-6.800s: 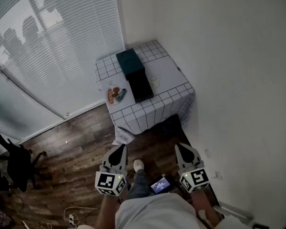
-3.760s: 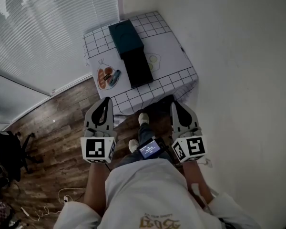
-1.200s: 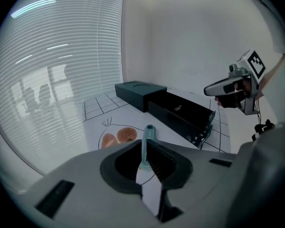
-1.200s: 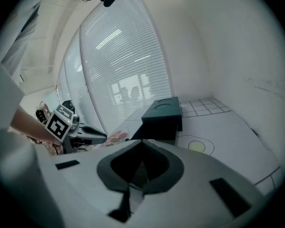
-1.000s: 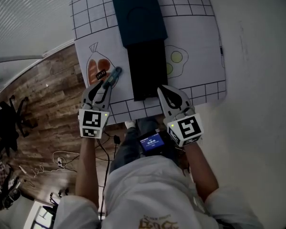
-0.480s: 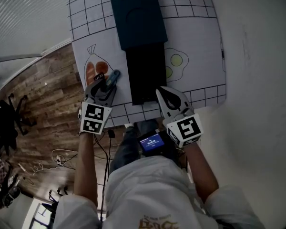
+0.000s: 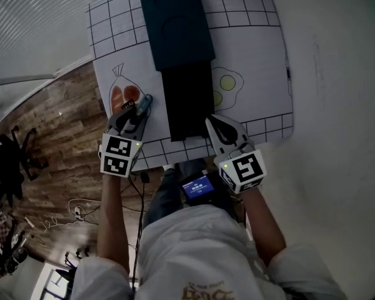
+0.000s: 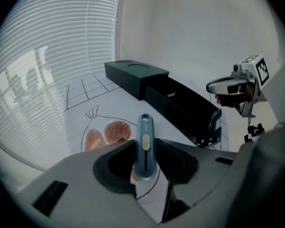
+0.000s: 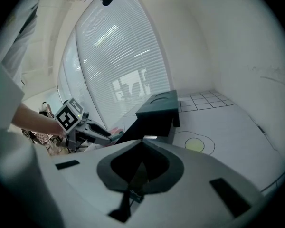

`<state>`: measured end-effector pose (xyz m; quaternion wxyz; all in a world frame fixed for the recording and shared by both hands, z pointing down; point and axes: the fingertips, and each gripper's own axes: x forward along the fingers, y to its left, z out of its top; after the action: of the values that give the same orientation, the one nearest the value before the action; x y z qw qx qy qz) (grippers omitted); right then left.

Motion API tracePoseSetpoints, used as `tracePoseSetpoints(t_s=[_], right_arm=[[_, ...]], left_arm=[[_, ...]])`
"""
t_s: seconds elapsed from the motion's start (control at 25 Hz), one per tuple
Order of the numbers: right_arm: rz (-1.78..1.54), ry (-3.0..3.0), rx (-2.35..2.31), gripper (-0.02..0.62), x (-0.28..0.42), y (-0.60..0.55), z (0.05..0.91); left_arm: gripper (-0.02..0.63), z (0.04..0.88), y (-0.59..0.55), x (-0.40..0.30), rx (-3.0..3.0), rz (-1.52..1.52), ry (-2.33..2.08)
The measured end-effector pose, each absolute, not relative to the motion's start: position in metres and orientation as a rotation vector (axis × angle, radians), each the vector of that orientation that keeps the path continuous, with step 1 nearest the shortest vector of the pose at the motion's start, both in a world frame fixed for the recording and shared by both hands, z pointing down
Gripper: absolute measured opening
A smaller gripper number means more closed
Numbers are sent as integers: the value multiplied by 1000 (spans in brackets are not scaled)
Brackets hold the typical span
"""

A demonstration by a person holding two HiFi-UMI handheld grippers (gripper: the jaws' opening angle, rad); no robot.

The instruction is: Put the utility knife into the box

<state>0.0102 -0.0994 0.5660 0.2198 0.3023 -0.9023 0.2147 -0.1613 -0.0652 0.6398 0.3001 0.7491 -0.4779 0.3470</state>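
Pinching the utility knife [image 8: 145, 125] after just closing, the left tongs [image 8: 145, 140] are best kept centred on it for the lift to the box [image 7: 175, 27]; right tongs [image 9: 142, 140] are pressed together.

A: What sort of room is it?
B: A bare corner. A plain pale wall [image 7: 337, 74] runs down the right side. On the left, a wide window is covered by closed slatted blinds [image 7: 31, 24], which let through soft grey daylight.
A: And underfoot?
B: A wooden floor [image 7: 56, 124] of dark planks, with loose cables [image 7: 81, 211] lying on it at the near left. A dark chair [image 7: 6, 161] stands at the left edge.
A: Any other furniture?
B: One small table, pushed into the far corner against the wall. Its tabletop [image 7: 256, 49] wears a white cloth with a black grid border and line drawings.
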Motion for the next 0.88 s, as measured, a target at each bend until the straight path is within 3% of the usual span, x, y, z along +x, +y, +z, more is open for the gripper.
tracePoseSetpoints(t_s=[0.88], right_arm=[[407, -2603, 933, 6, 6, -130, 494]], left_arm=[[137, 513, -79, -183, 2026, 673, -1604]])
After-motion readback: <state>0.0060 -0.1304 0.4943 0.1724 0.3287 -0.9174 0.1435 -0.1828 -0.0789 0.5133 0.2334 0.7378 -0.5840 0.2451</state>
